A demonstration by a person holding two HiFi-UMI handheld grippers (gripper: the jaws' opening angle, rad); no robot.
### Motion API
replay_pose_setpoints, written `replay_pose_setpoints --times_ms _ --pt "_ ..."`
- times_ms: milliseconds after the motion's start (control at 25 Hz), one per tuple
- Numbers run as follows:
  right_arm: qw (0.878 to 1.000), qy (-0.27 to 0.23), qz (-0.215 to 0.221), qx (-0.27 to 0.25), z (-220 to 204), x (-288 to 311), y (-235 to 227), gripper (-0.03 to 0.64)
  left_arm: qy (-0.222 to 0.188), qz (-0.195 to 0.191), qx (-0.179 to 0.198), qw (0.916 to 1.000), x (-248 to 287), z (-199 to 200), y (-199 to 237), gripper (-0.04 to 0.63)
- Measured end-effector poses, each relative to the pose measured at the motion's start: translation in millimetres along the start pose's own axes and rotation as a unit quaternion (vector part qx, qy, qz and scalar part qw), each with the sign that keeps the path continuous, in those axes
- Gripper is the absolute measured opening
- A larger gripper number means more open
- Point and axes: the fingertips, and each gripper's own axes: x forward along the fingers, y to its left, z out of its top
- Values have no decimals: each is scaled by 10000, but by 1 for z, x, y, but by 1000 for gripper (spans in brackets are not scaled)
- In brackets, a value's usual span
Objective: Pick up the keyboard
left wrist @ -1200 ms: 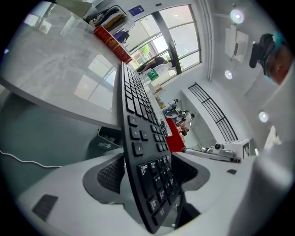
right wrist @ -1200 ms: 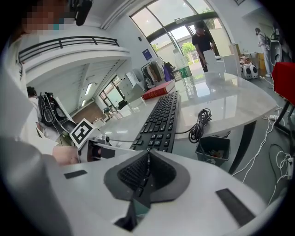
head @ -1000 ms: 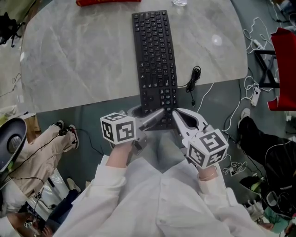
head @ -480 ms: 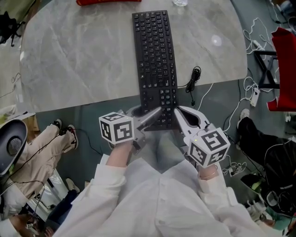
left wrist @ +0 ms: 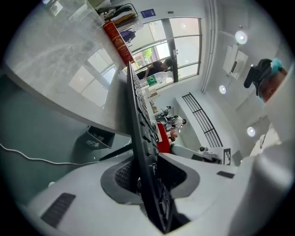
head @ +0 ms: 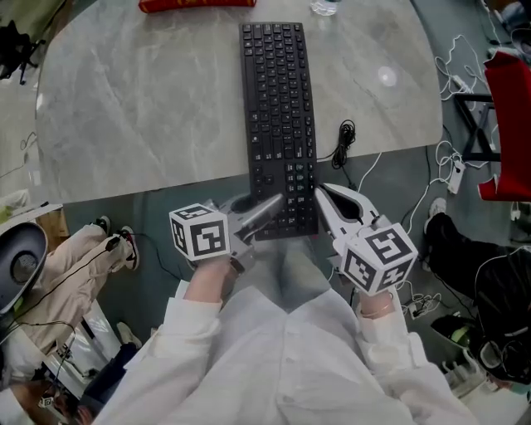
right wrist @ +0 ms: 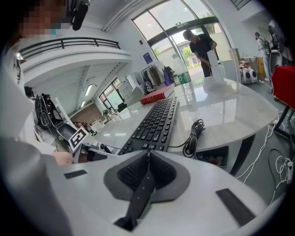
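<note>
A long black keyboard [head: 278, 116] lies lengthwise on the marble table [head: 141, 108], its near end sticking out past the table's front edge. My left gripper [head: 270, 207] reaches that near end from the left. Its jaws are closing, with the keyboard [left wrist: 140, 138] edge-on between them and a little slack still showing at the pads. My right gripper [head: 319, 195] is shut on the near right corner. In the right gripper view its pads meet on a thin dark strip of the keyboard [right wrist: 154, 122], whose keys run away across the table.
A coiled black cable [head: 344, 141] lies on the table just right of the keyboard. A red flat object [head: 195, 4] and a clear bottle [head: 323, 7] stand at the far edge. A red chair [head: 510, 124] and loose cables on the floor are to the right.
The left gripper's jaws have narrowed from wide apart to close around the keyboard's near left corner. Both hands have stayed almost in place.
</note>
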Motion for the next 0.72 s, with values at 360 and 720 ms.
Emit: replay_pose_setpoints --times_ms 360,720 --pt "9996 -37 270 49 12 8 2 34 -247 -238 -272 9990 -7 5 -4 94" --pt "9998 -112 160 24 28 19 -9 35 -318 -443 -424 9976 -15 8 -13 86"
